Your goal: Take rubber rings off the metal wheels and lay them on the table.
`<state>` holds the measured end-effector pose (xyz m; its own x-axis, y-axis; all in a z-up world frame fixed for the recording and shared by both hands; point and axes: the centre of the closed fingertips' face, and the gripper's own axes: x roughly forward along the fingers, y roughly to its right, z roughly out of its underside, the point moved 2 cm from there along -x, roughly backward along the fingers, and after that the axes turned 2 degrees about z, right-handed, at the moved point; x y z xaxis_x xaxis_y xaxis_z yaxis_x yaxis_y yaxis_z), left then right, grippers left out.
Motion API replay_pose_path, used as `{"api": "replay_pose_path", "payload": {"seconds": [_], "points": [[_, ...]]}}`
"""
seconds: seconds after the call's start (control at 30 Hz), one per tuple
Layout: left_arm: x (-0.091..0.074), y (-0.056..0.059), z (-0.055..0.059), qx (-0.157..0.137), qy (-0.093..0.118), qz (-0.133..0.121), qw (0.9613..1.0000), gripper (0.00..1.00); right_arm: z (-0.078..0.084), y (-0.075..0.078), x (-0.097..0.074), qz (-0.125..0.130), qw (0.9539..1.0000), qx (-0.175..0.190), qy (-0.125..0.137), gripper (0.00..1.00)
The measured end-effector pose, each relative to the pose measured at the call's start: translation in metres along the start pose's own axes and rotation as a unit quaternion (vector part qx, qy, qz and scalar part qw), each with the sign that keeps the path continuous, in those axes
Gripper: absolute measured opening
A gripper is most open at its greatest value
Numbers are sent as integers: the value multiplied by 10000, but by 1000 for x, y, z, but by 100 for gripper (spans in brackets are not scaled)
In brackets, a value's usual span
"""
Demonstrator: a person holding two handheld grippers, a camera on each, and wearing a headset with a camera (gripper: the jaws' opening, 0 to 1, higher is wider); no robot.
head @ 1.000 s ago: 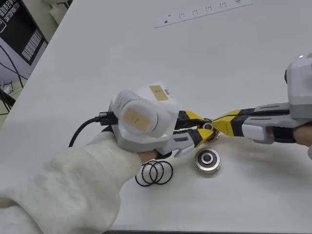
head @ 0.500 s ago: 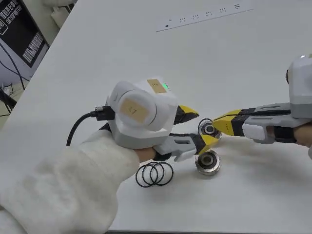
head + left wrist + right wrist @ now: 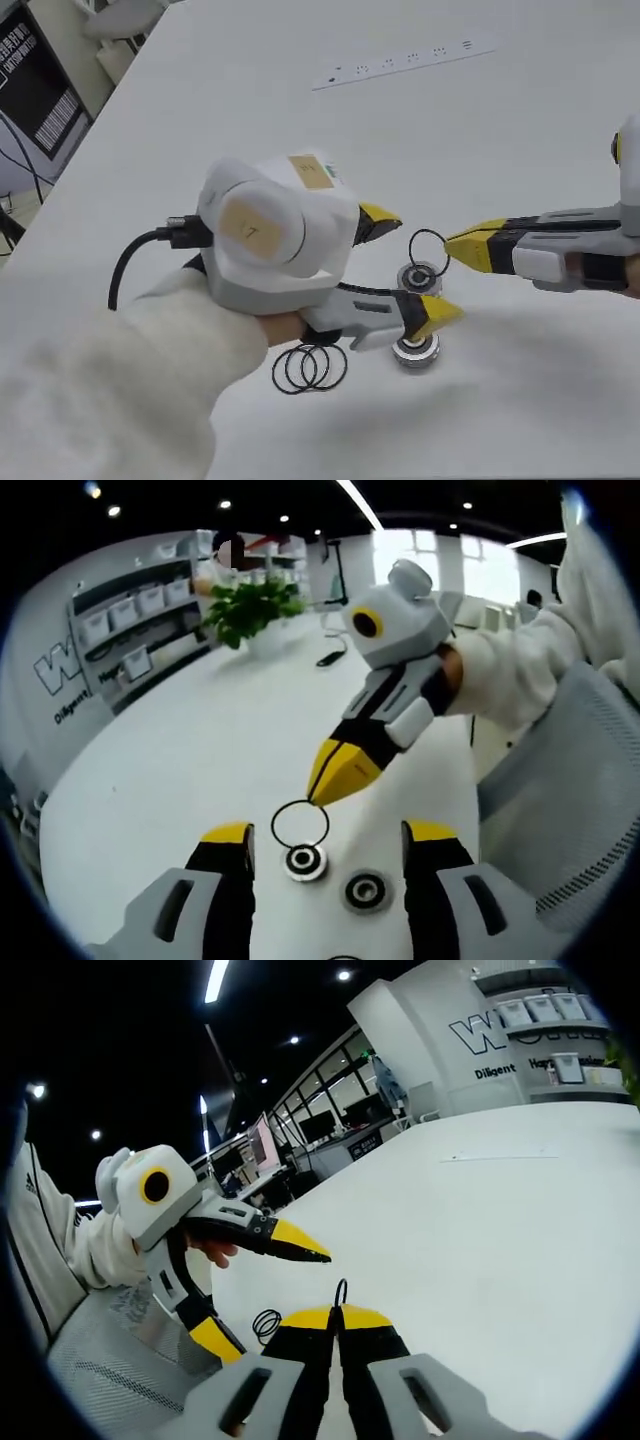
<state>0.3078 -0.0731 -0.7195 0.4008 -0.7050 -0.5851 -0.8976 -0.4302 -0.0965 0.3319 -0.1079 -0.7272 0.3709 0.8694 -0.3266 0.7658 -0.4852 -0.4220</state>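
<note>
My right gripper (image 3: 452, 247), coming in at the right edge of the head view, is clenched on one rubber ring (image 3: 411, 246), held by its rim just above a metal wheel (image 3: 419, 277) at centre frame. My left gripper (image 3: 410, 266) enters from the lower left with its jaws spread wide, grasping nothing; a second wheel (image 3: 414, 350) sits partly hidden under its lower jaw tip. Three loose rings (image 3: 310, 368) lie overlapping on the white table (image 3: 250, 120) at bottom centre.
</note>
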Motion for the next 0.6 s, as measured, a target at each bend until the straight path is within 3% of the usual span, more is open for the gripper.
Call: {"api": "replay_pose_path", "payload": {"seconds": [0.3,0.6], "points": [[-15,14,-21,264,156,192,9993,66,-8,-11,-19,171,9997,-129,117,0],[-33,19,-26,391,202,218,9988,67,-15,-25,-36,289,9993,-152,179,0]]}}
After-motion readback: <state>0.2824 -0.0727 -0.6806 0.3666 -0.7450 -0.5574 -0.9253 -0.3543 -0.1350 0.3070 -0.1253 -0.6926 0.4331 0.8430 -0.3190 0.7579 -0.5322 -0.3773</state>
